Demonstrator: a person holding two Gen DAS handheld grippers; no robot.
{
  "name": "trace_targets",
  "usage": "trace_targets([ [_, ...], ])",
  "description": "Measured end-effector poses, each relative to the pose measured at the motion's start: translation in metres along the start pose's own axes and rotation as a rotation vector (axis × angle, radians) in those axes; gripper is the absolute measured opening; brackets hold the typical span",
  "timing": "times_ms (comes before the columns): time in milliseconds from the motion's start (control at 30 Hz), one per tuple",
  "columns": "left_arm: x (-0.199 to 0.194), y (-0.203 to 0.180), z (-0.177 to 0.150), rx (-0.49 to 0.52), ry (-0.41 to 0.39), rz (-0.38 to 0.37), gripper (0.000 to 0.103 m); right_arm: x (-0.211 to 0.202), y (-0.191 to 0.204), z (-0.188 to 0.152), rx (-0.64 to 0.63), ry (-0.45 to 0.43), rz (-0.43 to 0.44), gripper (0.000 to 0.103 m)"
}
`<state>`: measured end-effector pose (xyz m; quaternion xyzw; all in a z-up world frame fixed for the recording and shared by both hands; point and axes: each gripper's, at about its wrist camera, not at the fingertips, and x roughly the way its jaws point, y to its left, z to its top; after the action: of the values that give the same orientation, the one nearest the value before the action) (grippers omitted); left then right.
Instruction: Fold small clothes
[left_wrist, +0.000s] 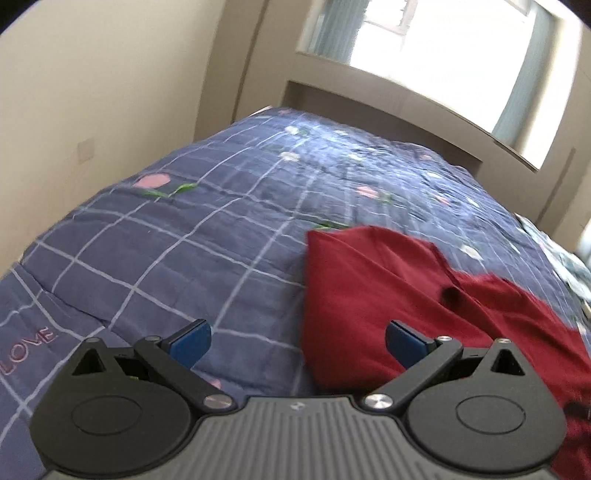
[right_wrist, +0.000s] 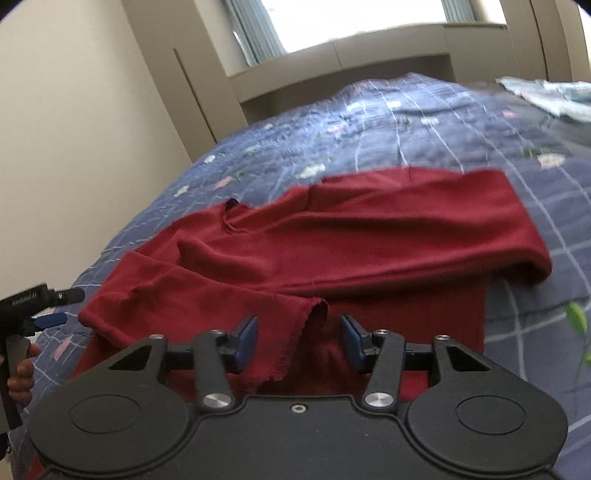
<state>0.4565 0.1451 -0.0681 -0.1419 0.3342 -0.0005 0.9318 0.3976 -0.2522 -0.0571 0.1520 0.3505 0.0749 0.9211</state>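
The red garment (right_wrist: 332, 251) lies on the blue checked quilt (right_wrist: 424, 122), partly folded — its long axis runs left to right across the right wrist view, the folded end at the right, a frayed edge nearest the right gripper (right_wrist: 299, 341). That gripper's jaws are spread on either side of that edge, gripping nothing. The left gripper (left_wrist: 297, 343) hovers wide open at the garment's left border. A pale cloth (right_wrist: 554, 96) lies far right — well apart.

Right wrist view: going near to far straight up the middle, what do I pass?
Right gripper, open → frayed hem of the red garment → red garment's folded body → blue checked bedspread → beige headboard → window.
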Motion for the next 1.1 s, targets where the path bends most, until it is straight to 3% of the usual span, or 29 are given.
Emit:
trace_targets([
  [67,0.01,0.006,0.002,-0.038,0.017,0.001,0.103,0.002,0.003,-0.003,-0.016,-0.003,-0.016,0.042],
  [100,0.014,0.008,0.003,-0.056,0.026,0.0,0.103,0.001,0.005,-0.003,-0.028,-0.005,-0.022,0.03],
  [167,0.017,0.012,0.004,-0.078,0.033,-0.008,0.103,0.0,0.009,-0.002,-0.049,-0.004,-0.022,0.017],
  [267,0.014,0.013,0.005,-0.083,0.016,-0.016,0.103,-0.008,0.021,0.005,-0.121,-0.028,0.0,0.01],
  [500,0.004,0.011,0.015,-0.098,-0.029,-0.028,0.103,-0.049,0.056,0.07,-0.347,-0.254,0.074,0.01],
  [600,0.002,0.011,0.019,-0.115,-0.038,-0.034,0.103,-0.057,0.051,0.098,-0.373,-0.317,0.065,0.01],
  [767,0.014,0.005,0.026,-0.089,-0.034,-0.019,0.103,-0.032,0.014,0.109,-0.291,-0.25,-0.005,0.011],
  [1033,0.064,-0.007,0.036,-0.065,0.019,-0.039,0.102,0.021,-0.028,0.072,-0.161,-0.108,-0.112,0.017],
  [1100,0.073,-0.012,0.037,-0.058,0.038,-0.066,0.096,0.029,-0.031,0.065,-0.146,-0.09,-0.125,0.021],
])
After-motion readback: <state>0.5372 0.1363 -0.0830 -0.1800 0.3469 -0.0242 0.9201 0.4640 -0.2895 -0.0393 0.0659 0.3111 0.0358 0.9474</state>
